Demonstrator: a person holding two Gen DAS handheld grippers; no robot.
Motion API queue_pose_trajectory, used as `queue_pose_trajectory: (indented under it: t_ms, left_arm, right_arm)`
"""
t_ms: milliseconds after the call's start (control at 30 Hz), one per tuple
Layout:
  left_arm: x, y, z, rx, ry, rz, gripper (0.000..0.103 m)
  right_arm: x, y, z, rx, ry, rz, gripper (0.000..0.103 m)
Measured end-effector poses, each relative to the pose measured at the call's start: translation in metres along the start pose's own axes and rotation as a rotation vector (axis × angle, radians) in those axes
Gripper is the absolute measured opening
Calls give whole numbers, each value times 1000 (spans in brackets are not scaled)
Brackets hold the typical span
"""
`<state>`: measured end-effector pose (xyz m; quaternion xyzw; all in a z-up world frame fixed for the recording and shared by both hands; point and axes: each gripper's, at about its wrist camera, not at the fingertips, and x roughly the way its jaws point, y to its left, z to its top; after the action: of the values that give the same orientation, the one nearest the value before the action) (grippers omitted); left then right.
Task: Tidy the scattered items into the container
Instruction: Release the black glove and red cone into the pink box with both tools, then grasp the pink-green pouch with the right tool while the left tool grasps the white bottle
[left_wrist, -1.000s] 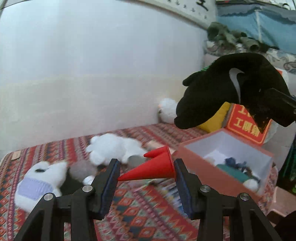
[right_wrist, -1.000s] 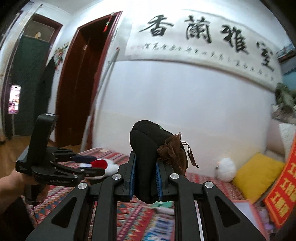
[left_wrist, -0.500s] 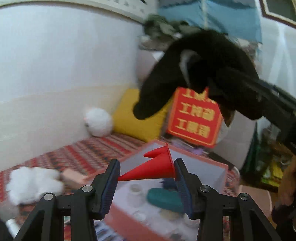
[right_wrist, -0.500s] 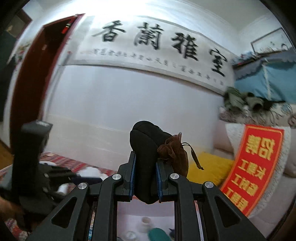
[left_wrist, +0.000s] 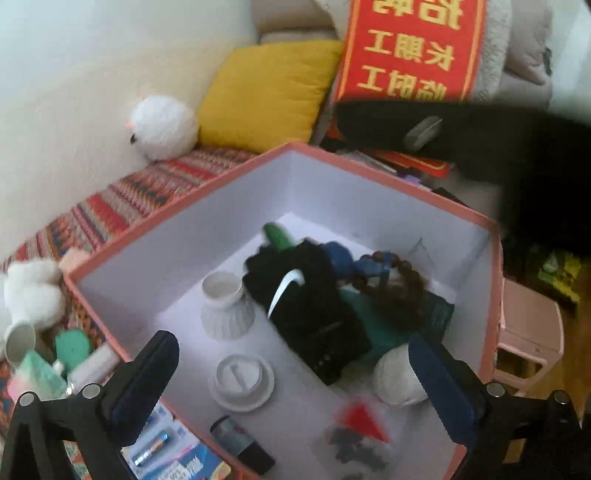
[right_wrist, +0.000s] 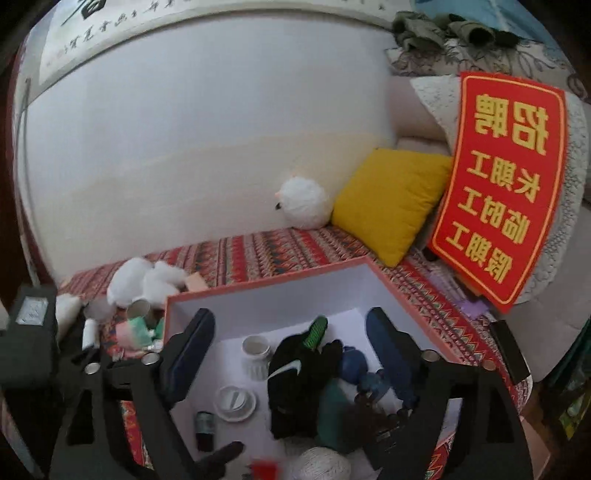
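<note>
1. While both tools hover over the pink-rimmed cardboard box with white inside walls (left_wrist: 207, 206) (right_wrist: 258, 284), both sets of jaws stand spread wide with nothing between them: left gripper (left_wrist: 291, 373), right gripper (right_wrist: 291, 354).
2. Black glove with a white swoosh (left_wrist: 306, 306) (right_wrist: 295, 380) lies in the middle of the box floor, green trim (right_wrist: 316, 330) at its far end.
3. Small red cone (left_wrist: 364, 419) (right_wrist: 264, 470) sits on the box floor at the near edge, blurred in both views.
4. Brown drawstring pouch with a wooden bead bracelet (left_wrist: 399, 291) (right_wrist: 373, 413) rests on the right side of the box, on a dark teal item (left_wrist: 376, 325), touching the glove.
5. White ribbed cup (left_wrist: 227, 308) (right_wrist: 255, 356) is left of the glove; white round lid (left_wrist: 242, 382) (right_wrist: 234, 400) lies nearer.
6. Dark small cylinder (left_wrist: 240, 448) (right_wrist: 205, 428) lies at the near left of the box floor; white yarn-like ball (left_wrist: 397, 376) (right_wrist: 325, 465) at near right.
7. Outside the box, left, on the red patterned woven cloth (left_wrist: 122, 206) (right_wrist: 277, 254): white plush toy (left_wrist: 31, 291) (right_wrist: 147, 282), bottles and small clutter, too blurred to name.
8. Far side: round white plush ball (left_wrist: 162, 127) (right_wrist: 303, 203), yellow cushion (left_wrist: 266, 92) (right_wrist: 391, 199), red sign with yellow characters (left_wrist: 410, 48) (right_wrist: 502, 177).
</note>
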<state>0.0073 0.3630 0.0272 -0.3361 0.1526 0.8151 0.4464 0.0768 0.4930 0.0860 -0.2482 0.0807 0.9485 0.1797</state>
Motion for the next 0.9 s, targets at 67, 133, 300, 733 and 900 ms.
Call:
queue_pose_trajectory:
  t_ms: [67,133,300,733,900]
  left_arm:
    - [-6,10,-3,-49,-19,-14,103]
    - [-16,16,-4,-78,-47,-23,103]
    - [-43,28,-3,-115,-117,-11,103]
    - [-142,123,-77,-286,-188,217,103]
    - [-166,188,-149,-433,-148,329,103]
  right_arm:
    - [-3,4,5,9,-22,0,93]
    - [-6,8,9,18,-45,-1,94]
    - [-12,34,23,30,-88,11,96]
    - [-14,148,26,-62,-123,206,100]
    - [4,216,8,-171,-116,295,101]
